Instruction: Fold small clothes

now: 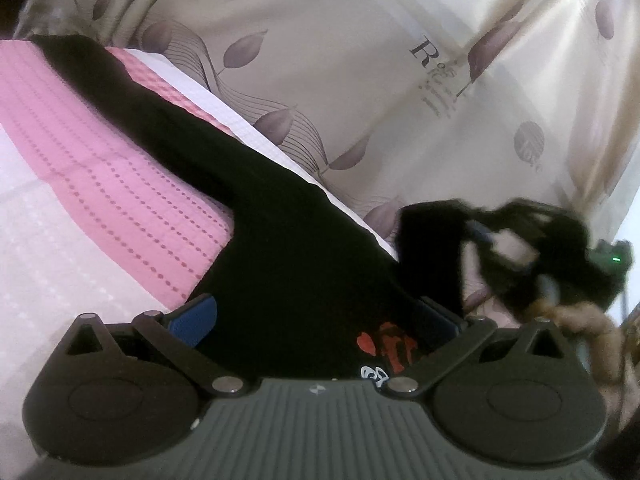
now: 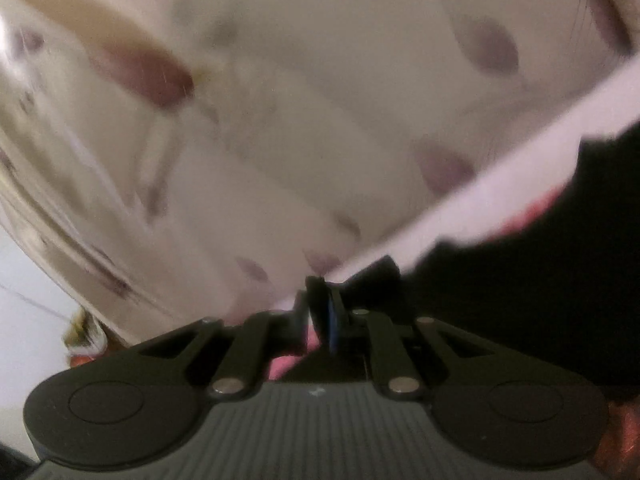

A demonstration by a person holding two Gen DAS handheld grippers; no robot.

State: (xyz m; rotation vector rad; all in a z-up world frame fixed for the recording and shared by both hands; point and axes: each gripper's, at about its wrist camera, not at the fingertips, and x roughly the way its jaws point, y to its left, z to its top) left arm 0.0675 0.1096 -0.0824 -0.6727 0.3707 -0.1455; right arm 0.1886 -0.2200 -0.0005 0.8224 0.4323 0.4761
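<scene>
Across the bed [image 1: 100,208], with its pink-and-white dotted cover, a black garment [image 1: 256,216] lies stretched in a long band from the far left corner down to the left tool [image 1: 316,320]. That tool's 2 blue-padded fingers [image 1: 196,318] stand wide apart with the cloth lying between them — a red and white print shows just at its base, and the pads do not press on it. Along the bed's far edge a white strip of cover borders a leaf-patterned curtain [image 1: 360,60]. Right of the garment the right tool [image 2: 320,308] appears blurred; in its own view its jaws are together, clamped on a black edge of the garment. Bare pink cover lies open to the left of the garment.
</scene>
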